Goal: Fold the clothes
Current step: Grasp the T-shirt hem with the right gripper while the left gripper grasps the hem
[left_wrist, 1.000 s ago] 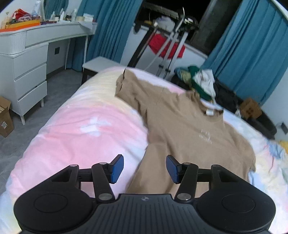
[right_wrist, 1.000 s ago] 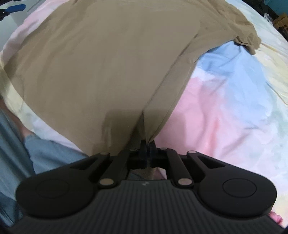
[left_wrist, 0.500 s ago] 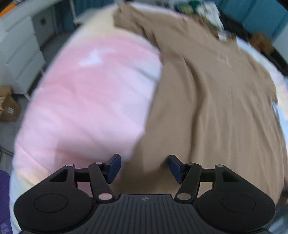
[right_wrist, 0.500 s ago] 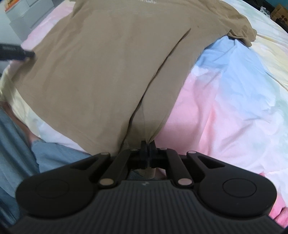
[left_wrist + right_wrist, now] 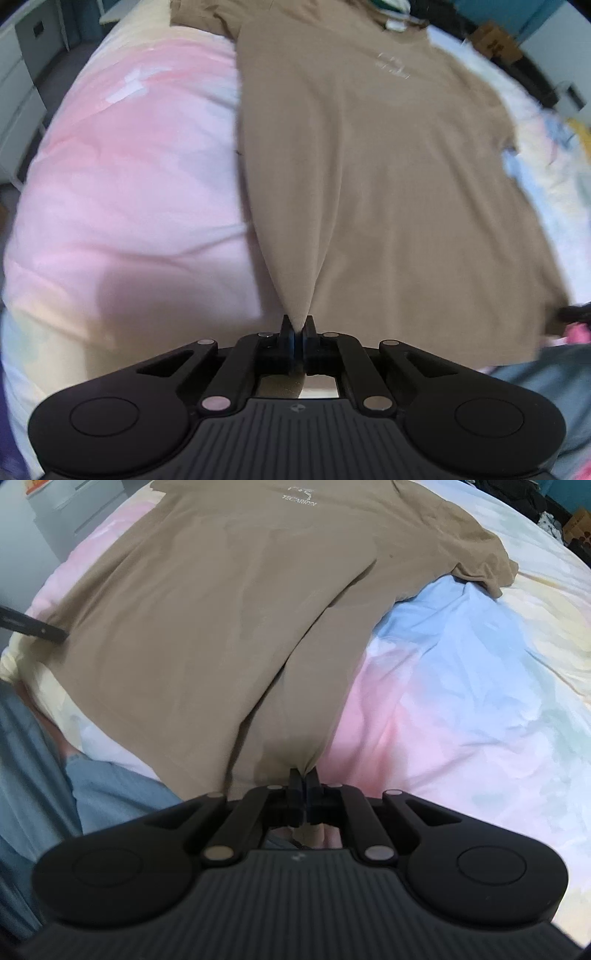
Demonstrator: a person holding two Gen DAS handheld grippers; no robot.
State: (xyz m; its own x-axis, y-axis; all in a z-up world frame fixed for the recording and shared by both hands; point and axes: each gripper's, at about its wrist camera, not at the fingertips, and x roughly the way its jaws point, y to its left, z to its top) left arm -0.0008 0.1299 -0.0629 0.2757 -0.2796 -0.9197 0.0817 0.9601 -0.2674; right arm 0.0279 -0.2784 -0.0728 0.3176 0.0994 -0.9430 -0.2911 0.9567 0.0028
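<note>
Left wrist view is showing a tan T-shirt [image 5: 369, 155] lying front side up on a bed, its printed chest logo and collar at the far end and its hem nearest the person. The left tongs [image 5: 296, 325] are closed on the near left corner of the hem, and the fabric is rising in a taut peak into them. In the right wrist view the right tongs [image 5: 303, 775] are likewise clamped on the near right corner of the T-shirt [image 5: 221, 602], where the cloth is bunching into a narrow pleat. The right sleeve [image 5: 484, 568] is lying crumpled at the far right, while the left sleeve [image 5: 199, 14] is spreading out at the far left.

Judging by this, the step in hand is gripping both bottom corners, ready for the first fold. The next move probably calls for lifting both corners together, keeping the hem stretched level between them, and carrying it toward the collar so the body halves evenly; the rumpled right sleeve may need smoothing or tucking first.

Under the garment a pastel tie-dye duvet [image 5: 461, 701] is covering the bed. Pale drawers [image 5: 18, 92] are standing at the far left, and the person's blue trousers [image 5: 33, 760] are showing at the near left.
</note>
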